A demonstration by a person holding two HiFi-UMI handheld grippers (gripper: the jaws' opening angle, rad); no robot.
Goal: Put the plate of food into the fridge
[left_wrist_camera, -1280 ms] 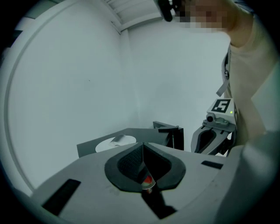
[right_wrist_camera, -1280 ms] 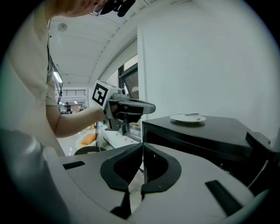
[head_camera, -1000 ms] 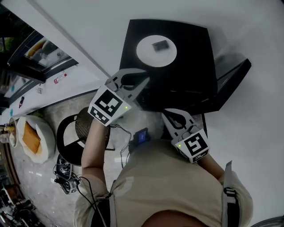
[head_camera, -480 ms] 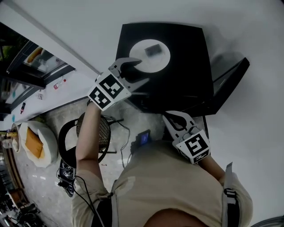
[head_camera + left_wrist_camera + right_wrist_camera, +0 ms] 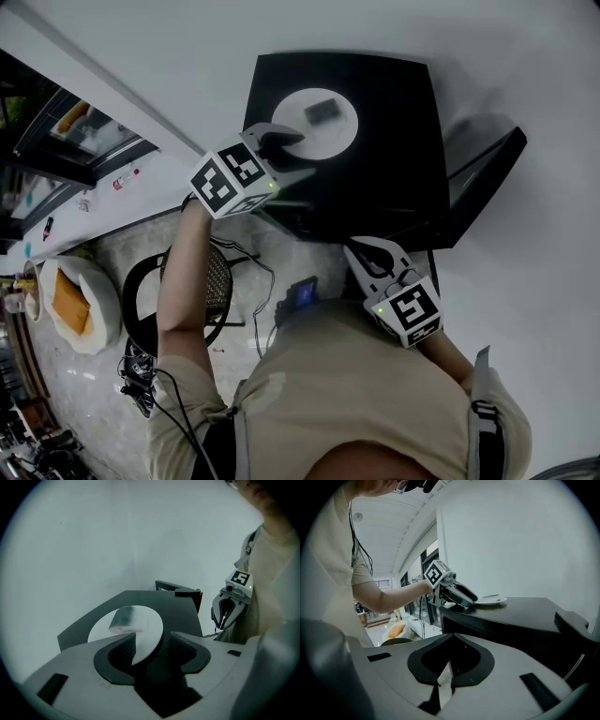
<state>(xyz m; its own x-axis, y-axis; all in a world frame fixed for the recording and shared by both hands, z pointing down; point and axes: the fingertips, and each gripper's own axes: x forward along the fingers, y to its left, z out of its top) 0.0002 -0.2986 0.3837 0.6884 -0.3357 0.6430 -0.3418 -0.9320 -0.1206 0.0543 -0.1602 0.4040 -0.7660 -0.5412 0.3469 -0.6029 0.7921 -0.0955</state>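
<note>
**Inspector:** What has changed?

**Assessor:** The left gripper (image 5: 292, 156) has come up to the top of the fridge (image 5: 403, 141). Its jaws have just opened wide and now straddle the rim of the plate (image 5: 302, 131), not yet pressing. The plate, with food (image 5: 322, 110), sits on top of the fridge. I judge pickup is next. The right gripper (image 5: 371, 253), in front of the fridge, is closed and empty.

**Inspector:** Any writing?

**Assessor:** None legible, only square markers (image 5: 230, 178) on the 2 grippers.

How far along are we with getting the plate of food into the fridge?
Done: the fridge door looks open. In hand: the left gripper, jaws just opened, straddles the plate rim atop the fridge, not yet gripping. Left: grip, lift, set the plate inside.
</note>
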